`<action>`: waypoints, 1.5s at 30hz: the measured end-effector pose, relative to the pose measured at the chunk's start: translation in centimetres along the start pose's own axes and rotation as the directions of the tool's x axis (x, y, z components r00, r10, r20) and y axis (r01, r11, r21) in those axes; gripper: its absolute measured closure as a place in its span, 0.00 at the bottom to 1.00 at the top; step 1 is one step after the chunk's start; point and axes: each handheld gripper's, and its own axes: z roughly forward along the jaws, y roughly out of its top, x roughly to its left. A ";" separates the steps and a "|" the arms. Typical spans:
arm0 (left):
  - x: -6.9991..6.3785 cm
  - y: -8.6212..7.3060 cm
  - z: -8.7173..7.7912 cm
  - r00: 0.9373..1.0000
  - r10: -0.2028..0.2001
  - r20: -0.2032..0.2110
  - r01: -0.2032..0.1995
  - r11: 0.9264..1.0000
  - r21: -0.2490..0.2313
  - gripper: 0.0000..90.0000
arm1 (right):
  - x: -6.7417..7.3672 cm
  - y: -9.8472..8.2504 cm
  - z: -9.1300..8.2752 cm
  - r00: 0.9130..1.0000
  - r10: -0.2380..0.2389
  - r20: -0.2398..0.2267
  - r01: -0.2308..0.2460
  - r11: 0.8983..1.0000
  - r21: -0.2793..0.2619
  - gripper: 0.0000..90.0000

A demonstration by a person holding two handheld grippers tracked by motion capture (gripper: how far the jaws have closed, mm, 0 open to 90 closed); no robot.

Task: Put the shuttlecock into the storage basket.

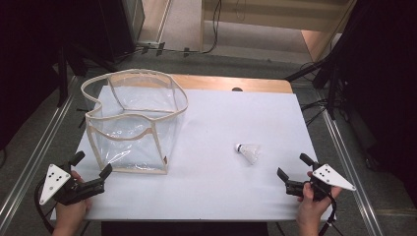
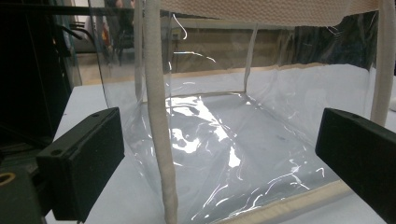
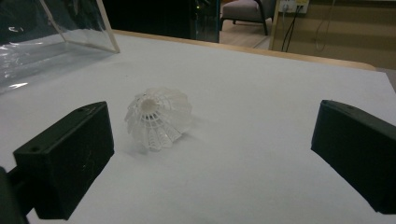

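A clear plastic bag (image 1: 132,128) with cream fabric trim stands upright and open-topped at the table's left. A white plastic shuttlecock (image 1: 249,152) lies on its side right of centre. My left gripper (image 1: 91,165) rests near the front left corner, open, just short of the bag's near wall (image 2: 224,149). My right gripper (image 1: 292,166) is open at the front right, pointing at the shuttlecock (image 3: 159,117), which lies a little beyond its spread jaws, nearer the left one. Neither gripper holds anything.
The white table top (image 1: 211,191) carries a wooden strip (image 1: 236,83) along its far edge. Dark stands and cables (image 1: 324,73) flank the table. In the right gripper view the bag's corner (image 3: 70,32) shows at the upper left.
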 end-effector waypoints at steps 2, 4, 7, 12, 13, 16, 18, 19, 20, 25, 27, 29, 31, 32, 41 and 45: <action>0.0 0.0 0.0 1.000 0.000 -0.001 0.000 1.000 0.001 0.02 | 0.1 0.1 0.0 1.000 0.000 0.003 0.000 1.000 0.001 0.00; 0.0 0.0 0.0 1.000 -0.001 0.000 0.001 1.000 0.000 0.02 | 0.2 0.3 0.0 1.000 -0.004 0.002 0.004 1.000 0.002 0.00; 0.0 0.0 0.0 1.000 0.003 0.003 -0.003 1.000 0.002 0.02 | 0.8 1.0 -0.1 1.000 -0.019 -0.011 0.019 1.000 0.000 0.00; 0.0 0.0 0.0 1.000 0.000 -0.004 0.000 1.000 0.000 0.02 | 1.6 1.5 0.2 0.999 -0.033 -0.029 0.034 0.999 0.016 0.06; 0.0 0.0 0.0 1.000 0.002 -0.004 -0.002 1.000 0.000 0.02 | 1.9 1.6 0.3 0.999 -0.039 -0.022 0.039 0.999 0.017 0.08; 0.0 0.0 0.0 1.000 0.005 -0.001 -0.005 1.000 0.001 0.02 | 2.4 1.8 0.7 0.998 -0.044 -0.041 0.046 0.998 0.032 0.15; 0.0 0.0 0.0 1.000 0.005 0.000 -0.005 1.000 0.001 0.02 | 2.7 2.1 1.1 0.997 -0.051 -0.064 0.054 0.997 0.046 0.18; 0.0 0.0 0.0 1.000 0.004 -0.001 -0.004 1.000 0.001 0.02 | 2.9 2.2 1.4 0.996 -0.054 -0.065 0.058 0.997 0.053 0.20; 0.0 0.0 0.0 1.000 0.004 -0.001 -0.004 1.000 0.001 0.02 | 3.1 2.4 1.6 0.995 -0.061 -0.075 0.065 0.996 0.055 0.22; -0.1 0.0 0.0 1.000 0.005 -0.003 -0.005 1.000 0.002 0.02 | 3.5 2.9 2.6 0.992 -0.039 -0.119 0.048 0.996 0.076 0.28; -0.1 0.0 0.0 1.000 0.004 -0.003 -0.004 1.000 0.001 0.02 | 4.1 3.3 3.2 0.991 -0.036 -0.127 0.050 0.994 0.102 0.37; -0.1 0.0 -0.1 1.000 0.005 -0.002 -0.005 1.000 0.001 0.02 | 4.4 3.5 3.5 0.991 -0.027 -0.131 0.042 0.993 0.113 0.53; -0.1 0.0 -0.1 1.000 0.004 -0.003 -0.004 1.000 0.001 0.02 | 4.8 3.8 3.9 0.991 -0.020 -0.135 0.038 0.990 0.135 0.61; -0.1 0.0 -0.1 1.000 0.005 -0.002 -0.005 1.000 0.001 0.02 | 4.8 3.8 3.9 0.991 -0.020 -0.135 0.038 0.990 0.135 0.61; 0.0 0.0 -0.1 1.000 0.004 0.001 -0.004 1.000 0.002 0.02 | 7.1 4.2 5.5 0.979 -0.054 -0.195 0.100 0.968 0.231 0.96; 0.0 0.0 -0.1 1.000 0.004 0.003 -0.004 1.000 0.000 0.02 | 7.5 3.9 5.9 0.977 -0.049 -0.206 0.103 0.961 0.258 0.97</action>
